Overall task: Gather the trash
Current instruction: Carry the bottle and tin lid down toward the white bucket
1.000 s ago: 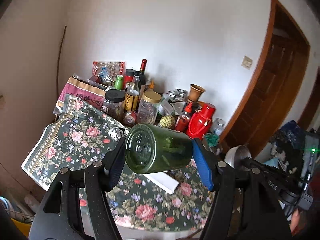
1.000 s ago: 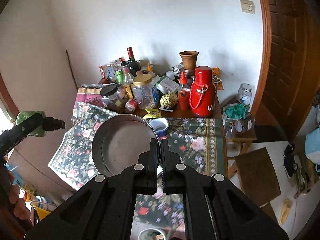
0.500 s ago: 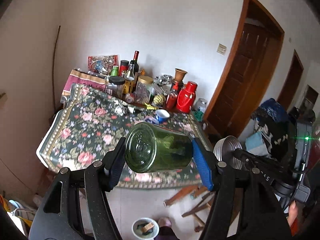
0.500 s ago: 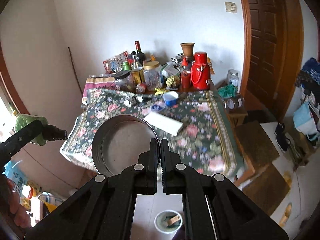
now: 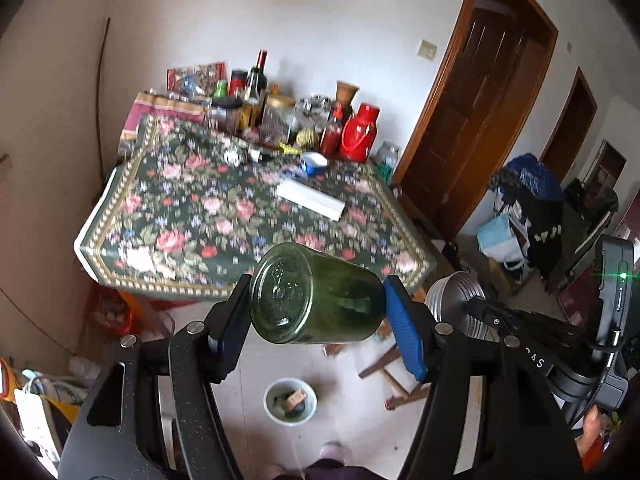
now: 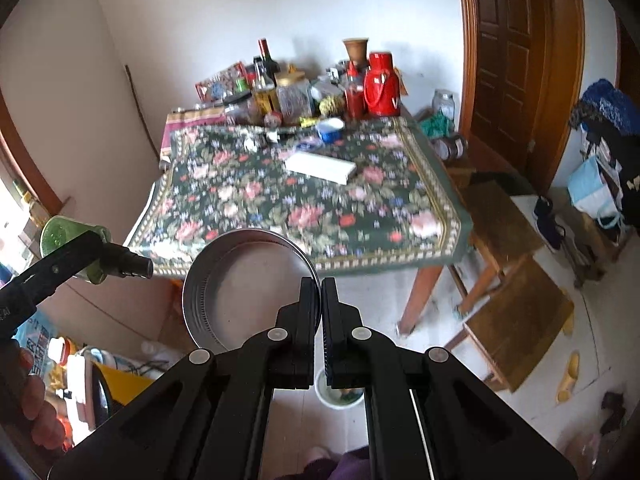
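Note:
A green glass jar [image 5: 304,300] lies sideways, its base toward the camera, with my left gripper [image 5: 317,288] shut on it. In the right wrist view the same jar [image 6: 60,232] shows at the far left. My right gripper [image 6: 322,284] is shut on the rim of a round metal lid [image 6: 244,284]; in the left wrist view the lid [image 5: 454,300] sits just right of the jar. Both are held in the air in front of the table. Below them, on the floor, stands a small white bucket [image 5: 269,400] with scraps inside, partly hidden behind my right fingers [image 6: 340,404].
The table with the floral cloth [image 5: 180,216] carries a flat white box [image 5: 310,200], a blue tub [image 5: 314,162], a red thermos [image 5: 360,132] and several jars and bottles at the back. Wooden stools [image 6: 516,320] stand to the right, near a brown door [image 5: 472,112]. Clutter lines the floor on the left.
Both grippers have drawn back from the table and tipped downward. The table now looks farther off, and the floor with the white bucket has come into view. Both grips are unchanged.

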`<state>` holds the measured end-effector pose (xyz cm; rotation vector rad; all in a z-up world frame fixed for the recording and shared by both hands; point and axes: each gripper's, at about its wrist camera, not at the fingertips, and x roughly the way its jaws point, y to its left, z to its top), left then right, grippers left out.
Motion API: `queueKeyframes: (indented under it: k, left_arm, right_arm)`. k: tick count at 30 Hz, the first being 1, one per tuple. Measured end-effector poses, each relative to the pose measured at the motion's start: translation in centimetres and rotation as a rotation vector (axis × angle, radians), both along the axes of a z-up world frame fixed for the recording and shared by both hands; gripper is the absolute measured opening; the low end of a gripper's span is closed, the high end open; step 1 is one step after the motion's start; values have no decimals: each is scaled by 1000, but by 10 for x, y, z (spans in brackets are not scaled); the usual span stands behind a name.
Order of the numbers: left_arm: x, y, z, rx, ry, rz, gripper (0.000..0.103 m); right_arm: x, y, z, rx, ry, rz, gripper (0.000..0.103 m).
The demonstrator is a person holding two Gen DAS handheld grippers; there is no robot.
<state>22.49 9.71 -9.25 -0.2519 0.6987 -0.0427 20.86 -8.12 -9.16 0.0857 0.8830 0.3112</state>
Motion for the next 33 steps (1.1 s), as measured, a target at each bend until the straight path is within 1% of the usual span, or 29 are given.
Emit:
queueKeyframes:
  k: [5, 7, 8, 11, 13, 14, 19, 20, 21, 24, 25, 30, 32, 33]
  left_arm:
    - [11, -12, -33, 22, 82, 3, 63]
    - [18, -16, -53, 26, 117, 4, 63]
    - [24, -19, -66, 37, 141, 10, 63]
    - [36, -25, -103, 41, 200, 24, 63]
    - [45, -29, -134, 31, 244, 30, 63]
    - [52, -32, -155, 24, 274, 32, 63]
    - [73, -40, -237, 2, 374, 31, 63]
    - [78, -42, -261, 2, 400, 31, 63]
    - [80, -44, -277, -1, 418, 32, 63]
    - [90, -46, -330, -34, 479, 39, 63]
    - [93, -46, -350, -46, 498, 43, 63]
    - [104, -46, -430, -89, 570, 48, 63]
    - [107, -45, -460, -134, 586, 42, 63]
    - [109, -44, -469, -152, 590, 40, 63]
  right_arm:
    - [5, -7, -36, -7, 71, 14, 3]
    - [11, -11, -57, -14, 105, 22, 3]
    - [12, -12, -63, -18, 115, 25, 3]
    - [19, -21, -98, -21, 166, 37, 3]
    - [21, -26, -117, -30, 191, 42, 3]
    - [22, -29, -130, -35, 209, 45, 3]
    - [30, -40, -199, -58, 297, 51, 3]
    - [32, -42, -214, -63, 311, 53, 3]
    - [35, -43, -225, -67, 324, 55, 3]
    - [43, -45, -261, -71, 360, 64, 3]
    - [46, -45, -275, -73, 369, 67, 3]
    - [61, -42, -332, -94, 389, 92, 3]
    - [65, -40, -356, -101, 398, 102, 3]
    - [68, -38, -365, -106, 401, 104, 3]
